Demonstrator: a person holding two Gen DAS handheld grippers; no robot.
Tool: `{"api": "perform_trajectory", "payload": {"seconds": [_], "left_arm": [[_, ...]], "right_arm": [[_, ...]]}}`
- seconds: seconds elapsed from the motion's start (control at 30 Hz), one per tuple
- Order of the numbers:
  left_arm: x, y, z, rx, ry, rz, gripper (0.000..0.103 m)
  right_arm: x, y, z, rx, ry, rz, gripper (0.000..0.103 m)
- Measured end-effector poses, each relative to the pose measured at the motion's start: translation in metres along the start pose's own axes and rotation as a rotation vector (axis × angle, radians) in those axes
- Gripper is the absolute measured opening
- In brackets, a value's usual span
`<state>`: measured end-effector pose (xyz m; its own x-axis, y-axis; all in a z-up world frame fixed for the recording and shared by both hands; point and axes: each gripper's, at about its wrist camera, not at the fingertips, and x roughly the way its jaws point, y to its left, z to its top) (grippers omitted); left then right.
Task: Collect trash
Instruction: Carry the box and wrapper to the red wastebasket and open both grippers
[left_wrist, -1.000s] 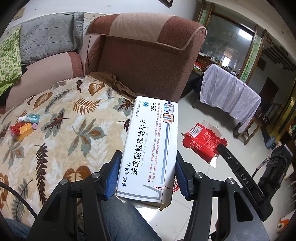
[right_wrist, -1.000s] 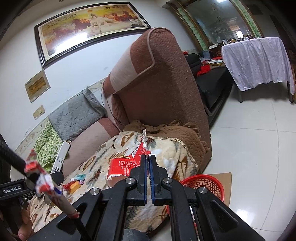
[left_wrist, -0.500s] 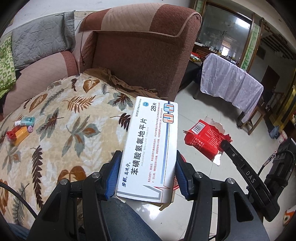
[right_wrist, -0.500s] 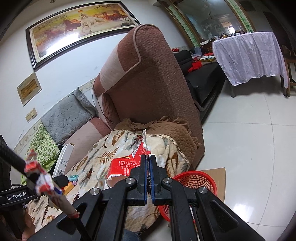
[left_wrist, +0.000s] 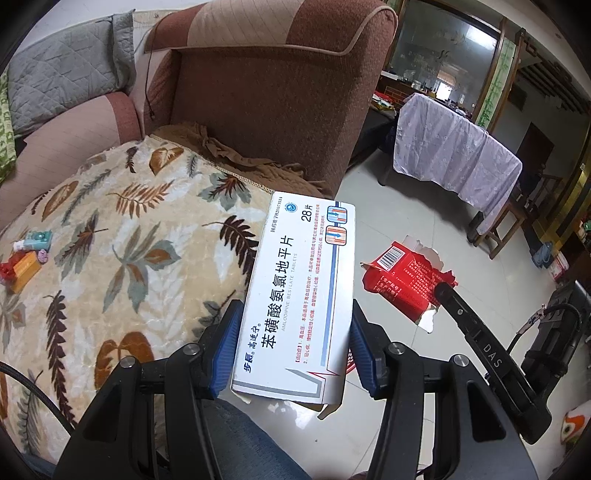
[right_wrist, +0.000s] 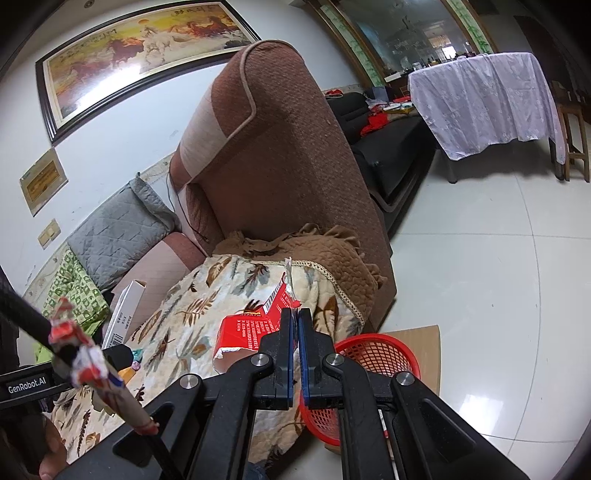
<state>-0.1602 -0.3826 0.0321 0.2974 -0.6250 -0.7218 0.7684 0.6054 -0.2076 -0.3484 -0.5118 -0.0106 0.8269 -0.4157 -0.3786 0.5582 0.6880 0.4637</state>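
Note:
My left gripper (left_wrist: 291, 347) is shut on a white tablet box (left_wrist: 301, 295) with blue print, held lengthwise between the blue pads above the sofa's edge. The same white box (right_wrist: 123, 312) shows at the left of the right wrist view. My right gripper (right_wrist: 296, 332) is shut on a torn red carton (right_wrist: 255, 325), pinching its ragged edge; that red carton (left_wrist: 400, 280) hangs right of the white box in the left wrist view. A red mesh basket (right_wrist: 373, 369) stands on the floor beside the sofa, below and right of my right gripper.
The sofa seat carries a leaf-print blanket (left_wrist: 110, 240) with small colourful items (left_wrist: 26, 258) at its left. A tall brown armrest (left_wrist: 277, 92) rises behind. A cloth-covered table (left_wrist: 454, 155) stands across the tiled floor. Cardboard (right_wrist: 421, 332) lies under the basket.
Both grippers have drifted rightward, off the sofa seat toward its end and the floor, each keeping hold of its load. In the right wrist view the red basket has come further into view.

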Motion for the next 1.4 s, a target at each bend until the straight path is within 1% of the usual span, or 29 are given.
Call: {"api": "perform_trajectory", "payload": {"seconds": [0.27,0.5,0.67,0.83,1.1,1.13,1.17,1.2,1.23,1.3,1.4], "left_arm": [[0.029,-0.003,0.000,-0.011,0.061,-0.040,0.053],[0.060,-0.007,-0.002,-0.029,0.121,-0.100,0.053],[0.083,-0.006,-0.004,-0.045,0.167,-0.114,0.053],[0.100,-0.006,-0.003,-0.050,0.195,-0.122,0.053],[0.128,-0.012,0.001,-0.059,0.238,-0.129,0.053],[0.131,-0.013,0.001,-0.062,0.245,-0.134,0.054],[0.134,-0.012,0.000,-0.064,0.256,-0.144,0.055],[0.142,-0.013,-0.001,-0.069,0.282,-0.164,0.061],[0.148,-0.013,-0.002,-0.072,0.301,-0.174,0.063],[0.157,-0.011,-0.006,-0.081,0.333,-0.177,0.063],[0.157,-0.006,-0.008,-0.086,0.333,-0.172,0.063]], "right_arm": [[0.011,-0.013,-0.003,0.017,0.019,-0.031,0.003],[0.027,-0.024,-0.007,0.029,0.040,-0.066,0.003],[0.034,-0.032,-0.010,0.045,0.053,-0.085,0.003],[0.040,-0.042,-0.011,0.070,0.070,-0.098,0.003],[0.048,-0.048,-0.005,0.094,0.065,-0.110,0.003],[0.049,-0.050,-0.004,0.103,0.063,-0.116,0.006],[0.051,-0.052,-0.004,0.112,0.062,-0.123,0.006],[0.053,-0.055,-0.004,0.128,0.065,-0.129,0.007],[0.057,-0.059,-0.005,0.152,0.077,-0.121,0.010],[0.060,-0.062,-0.007,0.168,0.095,-0.119,0.012],[0.057,-0.061,-0.009,0.164,0.091,-0.107,0.018]]}}
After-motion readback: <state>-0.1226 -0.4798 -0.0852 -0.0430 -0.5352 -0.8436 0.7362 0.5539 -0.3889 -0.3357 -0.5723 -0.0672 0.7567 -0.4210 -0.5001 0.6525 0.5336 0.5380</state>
